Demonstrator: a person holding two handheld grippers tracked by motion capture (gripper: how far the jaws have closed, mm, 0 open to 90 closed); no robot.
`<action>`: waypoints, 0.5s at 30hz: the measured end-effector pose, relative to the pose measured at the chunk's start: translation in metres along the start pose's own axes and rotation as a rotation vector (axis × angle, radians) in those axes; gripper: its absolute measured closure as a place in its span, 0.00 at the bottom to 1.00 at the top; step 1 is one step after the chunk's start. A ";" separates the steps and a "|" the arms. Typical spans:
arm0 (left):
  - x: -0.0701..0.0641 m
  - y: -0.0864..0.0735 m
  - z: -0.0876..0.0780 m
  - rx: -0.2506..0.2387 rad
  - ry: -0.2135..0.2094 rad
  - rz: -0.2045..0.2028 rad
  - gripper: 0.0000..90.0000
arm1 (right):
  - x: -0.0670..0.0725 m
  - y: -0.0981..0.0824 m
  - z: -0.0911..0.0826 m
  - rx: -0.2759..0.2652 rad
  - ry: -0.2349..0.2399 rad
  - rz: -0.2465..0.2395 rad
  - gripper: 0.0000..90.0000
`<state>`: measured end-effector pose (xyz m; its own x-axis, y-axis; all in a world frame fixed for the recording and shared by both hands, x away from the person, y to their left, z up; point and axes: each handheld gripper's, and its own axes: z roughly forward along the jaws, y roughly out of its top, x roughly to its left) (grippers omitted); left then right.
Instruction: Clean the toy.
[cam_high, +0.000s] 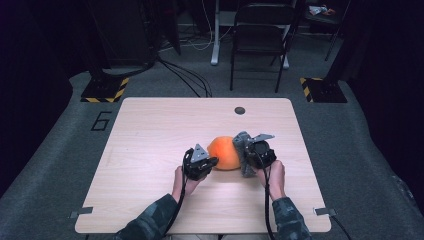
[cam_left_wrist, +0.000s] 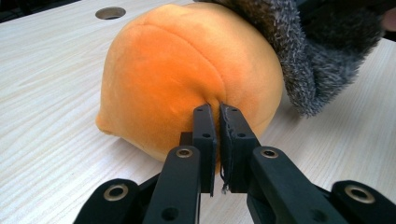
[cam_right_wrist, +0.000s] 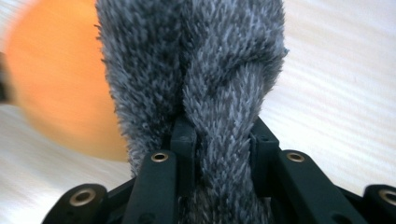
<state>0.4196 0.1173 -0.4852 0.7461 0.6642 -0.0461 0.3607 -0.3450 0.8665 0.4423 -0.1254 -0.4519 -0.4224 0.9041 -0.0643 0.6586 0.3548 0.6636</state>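
A round orange plush toy (cam_high: 223, 152) lies near the middle of the wooden table (cam_high: 150, 135). A grey furry cloth (cam_high: 242, 150) drapes against its right side. My left gripper (cam_high: 212, 162) comes in from the plush's left and is shut, pinching a fold of orange fabric (cam_left_wrist: 177, 70) between its tips (cam_left_wrist: 217, 109). My right gripper (cam_high: 250, 155) is shut on a bunched fold of the grey fur (cam_right_wrist: 201, 56), which rises straight out of its jaws (cam_right_wrist: 219, 128). The orange plush (cam_right_wrist: 56, 79) shows blurred behind the fur. The grey fur (cam_left_wrist: 317, 60) overlaps the plush's upper right in the left gripper view.
A round cable hole (cam_high: 240, 110) sits near the table's far edge. Beyond the table stand a black folding chair (cam_high: 260, 35) and two stand bases with yellow-black tape (cam_high: 105, 90). Cables trail on the grey floor.
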 end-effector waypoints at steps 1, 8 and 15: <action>0.000 0.000 0.000 0.002 0.000 0.002 0.94 | -0.004 -0.003 0.004 0.015 -0.006 0.008 0.77; 0.002 0.000 0.000 0.004 0.002 0.000 0.94 | -0.022 -0.024 0.030 0.125 -0.017 0.045 0.77; 0.003 -0.001 -0.001 0.006 -0.003 -0.010 0.94 | -0.019 0.003 -0.017 -0.048 0.012 0.070 0.78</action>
<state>0.4209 0.1203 -0.4854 0.7442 0.6655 -0.0562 0.3713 -0.3424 0.8631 0.4414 -0.1457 -0.4360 -0.3835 0.9235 -0.0077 0.6562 0.2783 0.7013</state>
